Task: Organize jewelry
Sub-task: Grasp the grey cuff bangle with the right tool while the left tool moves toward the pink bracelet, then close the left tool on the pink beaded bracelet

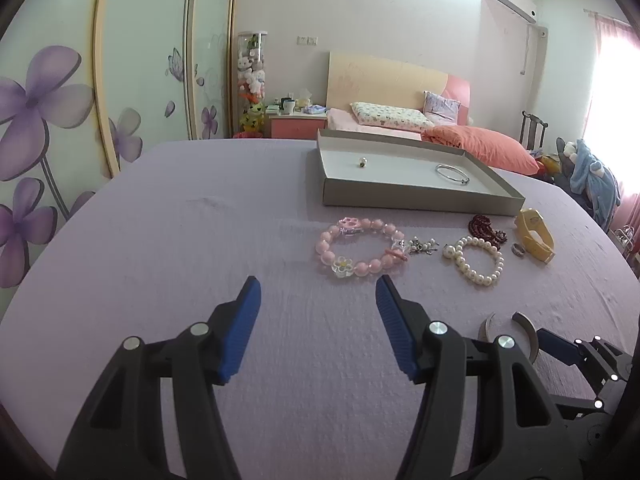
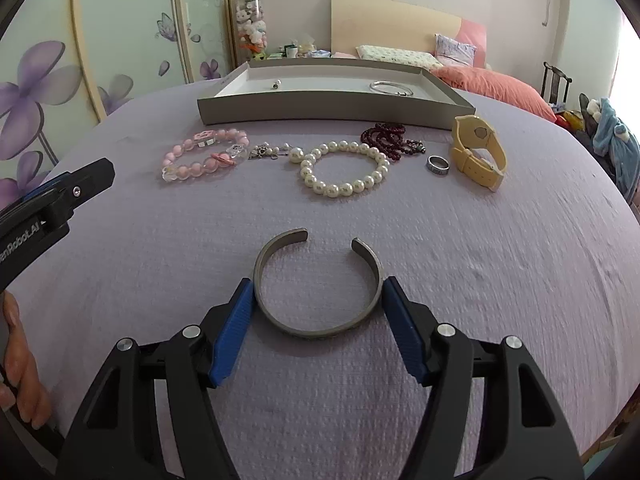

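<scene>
Cuff bracelet (image 2: 318,280) flat on purple bed cover (image 2: 480,280), your right hand-held gripper (image 2: 318,298) pinching its sides. Left hand-held gripper (image 1: 318,292) wide, empty. Risk: springy open cuff squirts from pads before tray (image 2: 320,110).

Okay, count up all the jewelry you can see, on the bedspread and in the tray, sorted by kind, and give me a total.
Bracelets and bangles: 5 (pink bead bracelet, pearl bracelet, dark red bead bracelet, grey cuff, silver bangle)
Rings: 1 (ring)
Watches: 1 (yellow watch)
Small charm pieces: 2 (charm cluster, small bead piece)
Total: 9
</scene>
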Motion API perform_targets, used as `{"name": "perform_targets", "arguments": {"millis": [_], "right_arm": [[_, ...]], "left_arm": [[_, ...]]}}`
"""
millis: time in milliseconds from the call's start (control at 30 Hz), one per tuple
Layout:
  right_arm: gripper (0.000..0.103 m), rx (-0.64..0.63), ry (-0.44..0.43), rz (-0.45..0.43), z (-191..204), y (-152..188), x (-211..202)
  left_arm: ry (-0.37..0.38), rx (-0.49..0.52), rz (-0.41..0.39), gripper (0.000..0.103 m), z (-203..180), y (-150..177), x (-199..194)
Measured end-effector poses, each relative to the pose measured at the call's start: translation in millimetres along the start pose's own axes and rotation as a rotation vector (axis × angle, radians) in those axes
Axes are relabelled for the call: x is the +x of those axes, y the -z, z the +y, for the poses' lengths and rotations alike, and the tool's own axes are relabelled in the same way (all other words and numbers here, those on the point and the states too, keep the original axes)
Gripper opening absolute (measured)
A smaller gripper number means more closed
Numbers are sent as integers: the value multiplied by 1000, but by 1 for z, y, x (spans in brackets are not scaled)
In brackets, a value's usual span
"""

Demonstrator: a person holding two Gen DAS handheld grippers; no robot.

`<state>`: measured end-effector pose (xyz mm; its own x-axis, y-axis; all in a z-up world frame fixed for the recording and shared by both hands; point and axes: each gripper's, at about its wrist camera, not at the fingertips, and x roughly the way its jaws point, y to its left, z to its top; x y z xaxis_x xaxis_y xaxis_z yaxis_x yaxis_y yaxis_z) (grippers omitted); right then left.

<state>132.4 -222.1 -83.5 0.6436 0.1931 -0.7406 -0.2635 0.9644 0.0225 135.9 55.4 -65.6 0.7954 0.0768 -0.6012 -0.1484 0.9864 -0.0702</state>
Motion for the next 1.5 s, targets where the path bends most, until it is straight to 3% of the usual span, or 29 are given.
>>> {"name": "perform_targets", "arguments": {"millis": [167,267,667,933,1033,1300,1500], "right_arm": [[65,5,3,-5,-4,2,-3],[65,13,16,-5,-9,2,-3],[65,40,33,1,-30,-1,-2],[65,32,18,9,-33,-2,-1],[65,29,15,10,-33,-3,-1],[65,30,8,14,-32,-4,0],[65,30,9,14,-32,-4,0]], "left_arm": [[-2,8,20,60,-1,-1,4],[-6,17,29,66,-4,-3,6],[-12,68,126,64,-21,-29,48],[-26,48,214,39,-15,-45,99],[-25,34,252,34,-11,-45,113],[-26,63,254,16,-13,-45,115],[-26,63,251,14,-14,-42,109]]}}
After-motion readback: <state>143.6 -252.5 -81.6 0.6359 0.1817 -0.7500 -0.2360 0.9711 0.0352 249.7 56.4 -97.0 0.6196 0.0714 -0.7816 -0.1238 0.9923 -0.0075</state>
